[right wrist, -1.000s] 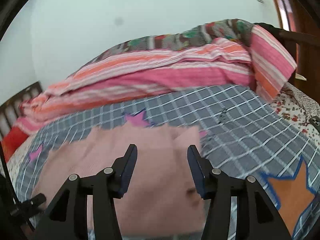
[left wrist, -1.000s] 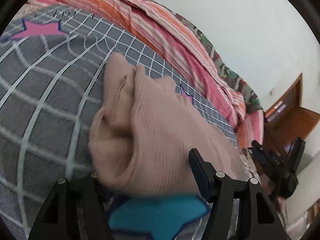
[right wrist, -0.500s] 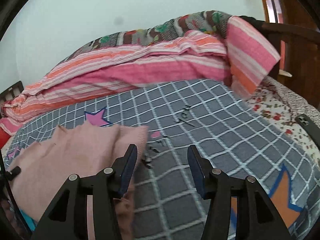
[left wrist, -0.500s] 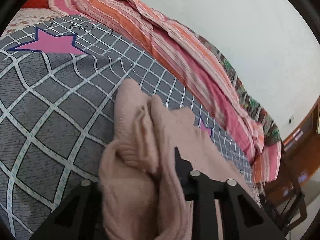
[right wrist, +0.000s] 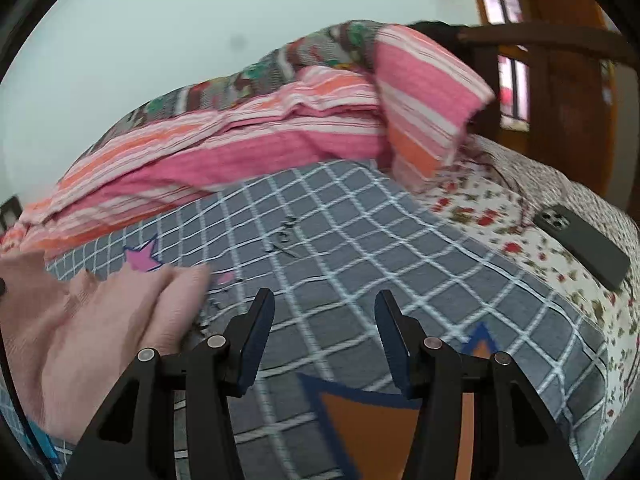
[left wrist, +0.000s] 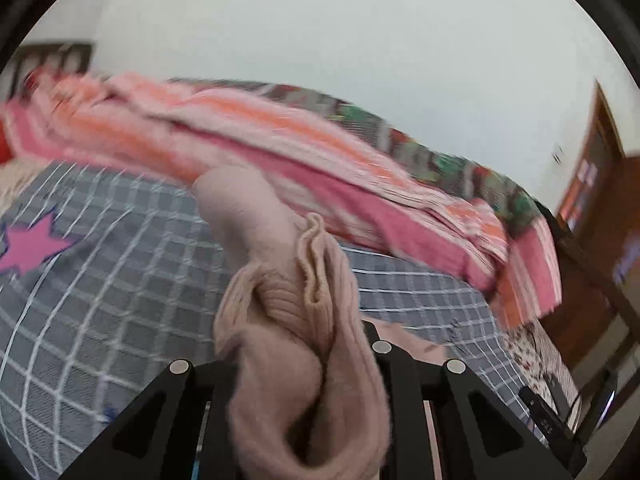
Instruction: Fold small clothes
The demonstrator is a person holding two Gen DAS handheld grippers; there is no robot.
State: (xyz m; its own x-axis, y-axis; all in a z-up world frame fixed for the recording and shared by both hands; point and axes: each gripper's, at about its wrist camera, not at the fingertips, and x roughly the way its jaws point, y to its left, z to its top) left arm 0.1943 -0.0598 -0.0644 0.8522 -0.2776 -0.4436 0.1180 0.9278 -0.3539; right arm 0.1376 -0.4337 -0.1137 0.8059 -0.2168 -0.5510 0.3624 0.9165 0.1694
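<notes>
Pink knit fills the left gripper: its jaws have just been closing and now pinch a bunched fold of the pink garment, the ribbed cloth bulging up and out between the black fingers and hiding most of the left-hand one. We record the grip as firm on cloth, not on air. From the pinch outward, one rounded lobe of the garment stands up and away ahead of the fingers, while the rest trails down and to the right, where a flat portion shows just beyond the right-hand finger.

The right gripper stands with its jaws spread and nothing between them; only the grey checked blanket lies ahead of it. The pink garment sits to the left of its fingers, its near edge just beside the left-hand pad but apart from it. We judge that the long axis of the garment runs from the left gripper's pinch toward the right gripper, so any second hold calls for the right fingers to travel left. The left hand is plainly the nearer, being already on the cloth.

Against the earlier frames: the left jaws, then wide around the garment, are now clamped on it, and the bunch appears lifted off the blanket. The right gripper, then directly over the garment, now looks at bare blanket, with a dark phone far to its right.
</notes>
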